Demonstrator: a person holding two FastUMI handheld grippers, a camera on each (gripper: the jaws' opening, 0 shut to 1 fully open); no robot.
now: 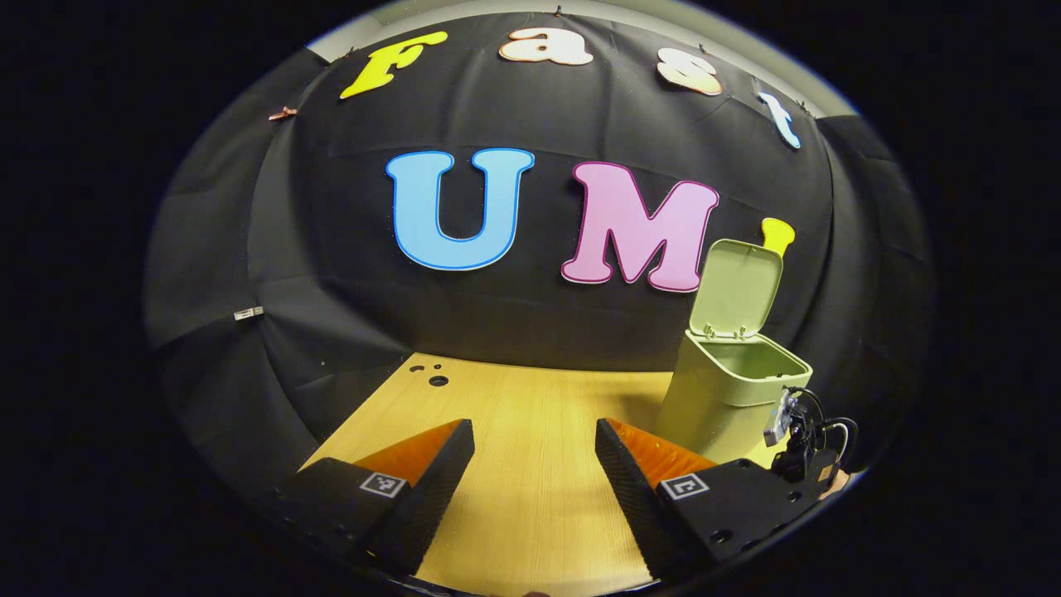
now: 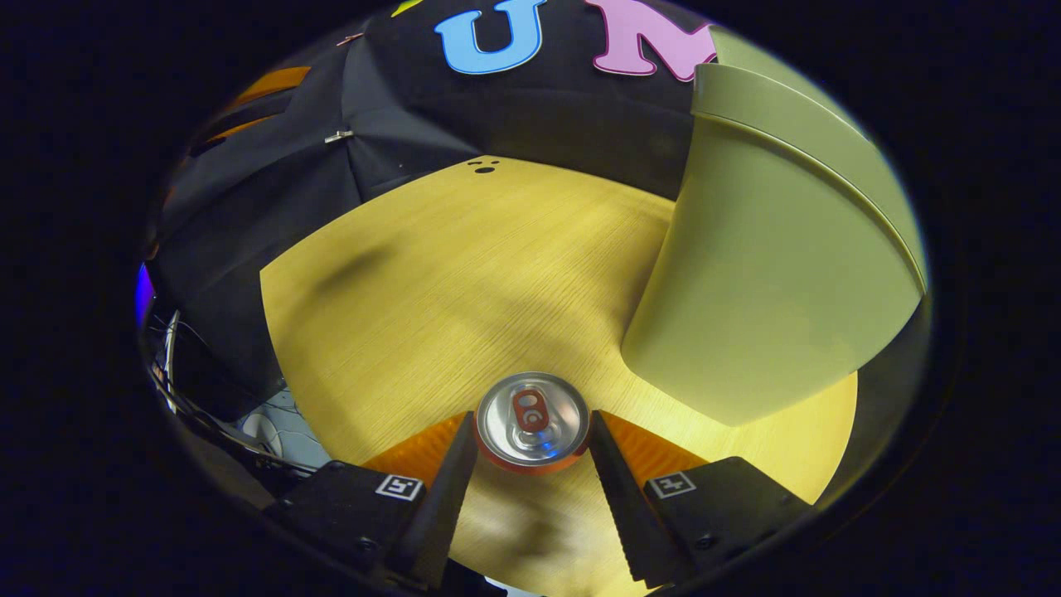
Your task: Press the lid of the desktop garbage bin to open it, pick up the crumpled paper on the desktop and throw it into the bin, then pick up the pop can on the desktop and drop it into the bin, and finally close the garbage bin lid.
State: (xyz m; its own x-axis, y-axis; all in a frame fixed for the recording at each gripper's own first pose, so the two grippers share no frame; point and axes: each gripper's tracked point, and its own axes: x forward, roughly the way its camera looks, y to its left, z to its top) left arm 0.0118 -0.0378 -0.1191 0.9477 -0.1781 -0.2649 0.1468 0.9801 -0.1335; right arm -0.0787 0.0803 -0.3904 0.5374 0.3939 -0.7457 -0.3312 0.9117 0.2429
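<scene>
The pale green garbage bin stands at the right of the wooden table with its lid swung upright. My left gripper hovers open over bare table, left of the bin. In the left gripper view the right gripper sits close in front of the bin. In the right gripper view the pop can is seen from above, silver top facing the camera. My right gripper is shut on it, one finger pressing each side. The bin's wall rises just to its right.
Small dark holes mark the table's far left corner. Black cloth walls enclose the back and left side. Cables and gear lie past the table's left edge in the right gripper view.
</scene>
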